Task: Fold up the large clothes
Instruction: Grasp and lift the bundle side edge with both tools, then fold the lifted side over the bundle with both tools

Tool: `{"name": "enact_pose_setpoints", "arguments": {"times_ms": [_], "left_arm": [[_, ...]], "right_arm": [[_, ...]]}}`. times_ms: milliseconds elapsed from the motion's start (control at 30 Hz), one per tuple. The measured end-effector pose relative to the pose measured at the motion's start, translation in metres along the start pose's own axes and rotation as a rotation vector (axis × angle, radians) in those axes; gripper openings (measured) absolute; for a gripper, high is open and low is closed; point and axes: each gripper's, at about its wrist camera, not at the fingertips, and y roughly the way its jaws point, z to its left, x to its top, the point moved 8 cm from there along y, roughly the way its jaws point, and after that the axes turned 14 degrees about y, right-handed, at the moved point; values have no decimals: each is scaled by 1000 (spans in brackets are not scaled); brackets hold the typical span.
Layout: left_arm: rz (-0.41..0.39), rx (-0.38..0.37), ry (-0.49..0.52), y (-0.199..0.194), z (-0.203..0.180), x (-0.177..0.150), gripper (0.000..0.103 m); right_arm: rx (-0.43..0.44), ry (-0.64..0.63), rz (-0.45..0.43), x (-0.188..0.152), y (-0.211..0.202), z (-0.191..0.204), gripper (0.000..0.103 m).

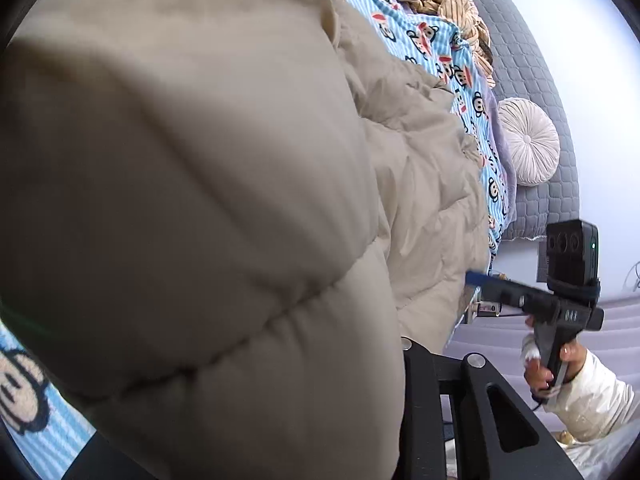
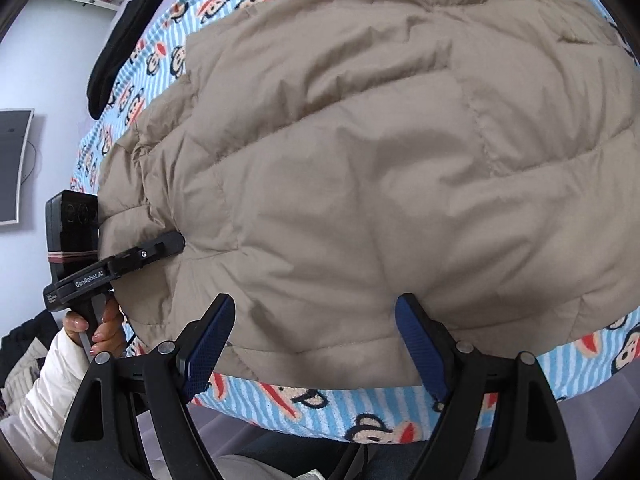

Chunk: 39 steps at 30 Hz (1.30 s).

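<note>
Left tongs (image 2: pixel 176 242) pinch the beige puffer jacket (image 2: pixel 360 160) lying on my bed (image 2: pixel 320 404); right tongs (image 2: pixel 316 344) gape over its hem. Gripping comes before folding: I'd clamp the right next.

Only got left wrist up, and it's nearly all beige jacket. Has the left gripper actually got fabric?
Observer: Looks like it. In the right wrist view, the left gripper has its tip buried in the jacket's side edge, and the fabric puckers around it.
Operator: Right gripper closed?
Observer: No. The right gripper has its jaws wide open astride the near hem, and the pads are not squeezing.
Operator: Anything else on the bed out there?
Observer: A black garment lies on the monkey-print blanket beyond the jacket, clear of it.
</note>
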Motion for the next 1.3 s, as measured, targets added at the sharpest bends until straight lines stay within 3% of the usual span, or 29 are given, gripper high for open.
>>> {"name": "enact_pose_setpoints", "arguments": {"times_ms": [67,100,167,200,300,500,800,900,967,1100,1167,1300], "left_arm": [[-10,2,-9,-8,-9,5,33],[-18,1,-12,-12,-15,7,33],[-37,-1,-11,-21,-29,11,33],[-43,6,-8,-25,-38,13,33],[-53,47,-16,-34,-63,20,33],[-76,136,-39,-38,-140,42,33],[-5,204,40,22,-239,98,33],[30,179,72,43,-258,112,39],[48,155,88,53,-268,116,48],[76,108,101,74,-286,128,51],[91,35,85,79,-287,124,66],[112,-18,100,103,-298,136,67]], "right_arm": [[-10,-21,-86,15,-19,-3,85],[-13,-24,-130,23,-27,-5,80],[9,-19,-193,43,-39,-10,36],[24,-18,-204,52,-40,-12,8],[43,-62,-239,80,-33,-12,7],[170,-64,-160,130,12,-1,7],[248,-29,-33,154,54,-6,0],[294,-9,13,157,54,-9,0],[311,-5,25,157,43,-15,0],[323,-4,12,145,11,-44,1],[339,20,-4,133,-7,-67,5],[364,96,-59,106,-42,-118,5]]}}
